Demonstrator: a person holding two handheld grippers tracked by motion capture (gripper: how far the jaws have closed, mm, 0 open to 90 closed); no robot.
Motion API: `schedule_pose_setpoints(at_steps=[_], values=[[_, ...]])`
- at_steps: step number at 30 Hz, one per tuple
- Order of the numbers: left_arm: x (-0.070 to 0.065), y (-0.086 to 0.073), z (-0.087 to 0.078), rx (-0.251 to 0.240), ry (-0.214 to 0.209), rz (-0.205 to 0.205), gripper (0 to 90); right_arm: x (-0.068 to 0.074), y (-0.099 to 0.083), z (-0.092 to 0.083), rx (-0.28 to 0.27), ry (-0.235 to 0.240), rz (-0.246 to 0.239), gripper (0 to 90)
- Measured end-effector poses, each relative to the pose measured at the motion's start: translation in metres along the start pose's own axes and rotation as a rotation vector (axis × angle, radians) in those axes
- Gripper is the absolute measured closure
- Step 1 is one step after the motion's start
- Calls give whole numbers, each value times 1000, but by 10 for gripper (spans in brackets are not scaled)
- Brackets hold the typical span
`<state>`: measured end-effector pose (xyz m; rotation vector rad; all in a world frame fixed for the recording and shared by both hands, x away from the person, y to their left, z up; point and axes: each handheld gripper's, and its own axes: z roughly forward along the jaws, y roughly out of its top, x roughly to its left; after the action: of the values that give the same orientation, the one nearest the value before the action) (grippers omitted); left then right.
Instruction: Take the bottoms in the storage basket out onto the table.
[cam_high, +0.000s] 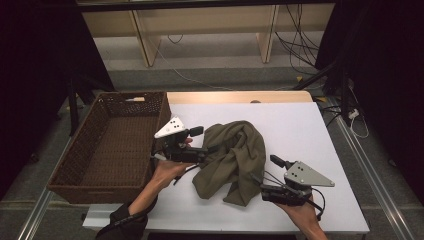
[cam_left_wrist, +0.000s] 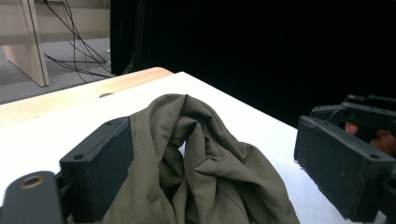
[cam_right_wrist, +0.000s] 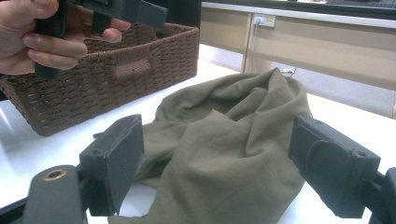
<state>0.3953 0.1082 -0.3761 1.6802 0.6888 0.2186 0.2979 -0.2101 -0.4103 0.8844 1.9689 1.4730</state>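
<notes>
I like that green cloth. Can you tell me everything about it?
The cloth is olive green, thin and soft-looking, crumpled into a loose heap with many folds. It lies on the white table, right of the brown woven basket. The left tool stands open around its left edge; the right tool stands open at its lower right corner. Neither pinches it.

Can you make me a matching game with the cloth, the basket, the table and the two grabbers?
Things:
1. cloth
2. basket
3. table
4. left gripper
5. right gripper

Descriptions:
A. white and flat
B. brown and woven, at the table's left edge
C. olive green, crumpled in a heap
D. jaws open at the heap's near right corner
E. jaws open at the heap's left side, next to the basket

Pairs: 1-C, 2-B, 3-A, 4-E, 5-D
</notes>
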Motion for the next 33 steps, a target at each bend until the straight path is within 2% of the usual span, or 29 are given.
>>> schedule_pose_setpoints(at_steps=[8,19,33], values=[[-6,-4,-5,-4,12,37,112,-1,0,0,-5,0,6,191],[-11,-11,-11,-7,28,51,106,-1,0,0,-5,2,7,190],[-13,-31,-18,-54,72,40,75,0,0,0,3,6,5,182]])
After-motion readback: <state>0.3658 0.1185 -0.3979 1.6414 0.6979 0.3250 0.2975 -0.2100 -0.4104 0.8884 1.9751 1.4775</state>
